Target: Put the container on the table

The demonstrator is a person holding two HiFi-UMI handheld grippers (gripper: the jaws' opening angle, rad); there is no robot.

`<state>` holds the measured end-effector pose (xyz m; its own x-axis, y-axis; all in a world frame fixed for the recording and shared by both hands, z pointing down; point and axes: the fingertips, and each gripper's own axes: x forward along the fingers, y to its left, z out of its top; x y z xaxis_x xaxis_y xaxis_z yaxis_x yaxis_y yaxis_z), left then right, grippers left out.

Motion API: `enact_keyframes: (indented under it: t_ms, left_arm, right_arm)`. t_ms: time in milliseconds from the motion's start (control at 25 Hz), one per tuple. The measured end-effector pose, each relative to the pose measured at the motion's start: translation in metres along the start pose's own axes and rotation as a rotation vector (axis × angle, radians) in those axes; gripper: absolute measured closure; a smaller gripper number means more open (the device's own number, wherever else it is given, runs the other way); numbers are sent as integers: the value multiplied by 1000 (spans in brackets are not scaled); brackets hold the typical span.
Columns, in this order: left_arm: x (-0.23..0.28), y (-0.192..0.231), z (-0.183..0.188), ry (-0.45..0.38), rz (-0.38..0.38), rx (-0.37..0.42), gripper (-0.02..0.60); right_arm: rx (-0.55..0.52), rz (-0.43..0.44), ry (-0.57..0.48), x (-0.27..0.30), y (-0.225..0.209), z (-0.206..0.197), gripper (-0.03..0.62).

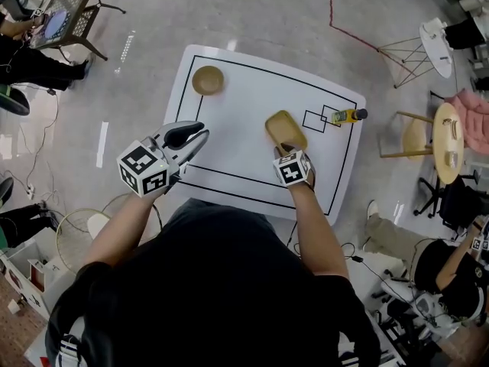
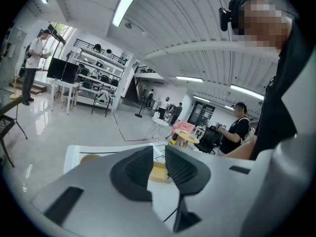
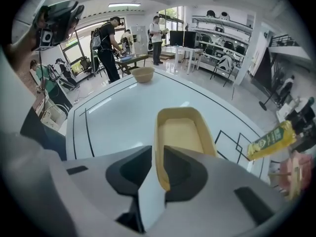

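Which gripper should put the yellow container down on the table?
The right one. The right gripper has its jaws clamped on the near wall of the yellow container, above the white table. The left gripper holds nothing and sits by the table's left edge, apart from the container.

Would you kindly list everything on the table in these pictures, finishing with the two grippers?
table: one, white with black lines, centre of the head view.
bowl: one, tan, round, far left part of the table.
container: one, tan, rectangular, mid-table.
bottle: one, yellow with a dark cap, by the small drawn squares at the right.
left gripper: one, grey with black pads, over the table's left edge, jaws slightly apart, empty.
right gripper: one, grey with black pads, closed on the container's near wall.
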<state>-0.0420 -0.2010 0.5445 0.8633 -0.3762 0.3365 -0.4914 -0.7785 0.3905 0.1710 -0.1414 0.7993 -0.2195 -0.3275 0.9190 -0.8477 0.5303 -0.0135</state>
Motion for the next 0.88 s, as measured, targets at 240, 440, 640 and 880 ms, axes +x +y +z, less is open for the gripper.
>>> enact_keyframes:
  t_ms: [240, 440, 640, 880]
  left_arm:
    - [1, -12, 7, -14, -19, 23, 503]
    - [0, -21, 17, -24, -42, 46, 503]
    - [0, -33, 24, -33, -61, 68, 503]
    - [2, -43, 29, -38, -85, 92, 503]
  right_arm:
    - [15, -18, -25, -19, -2, -1, 517]
    - [34, -36, -46, -42, -3, 1, 526]
    - [56, -55, -76, -64, -5, -2, 530]
    - [99, -66, -122, -92, -3, -4, 531]
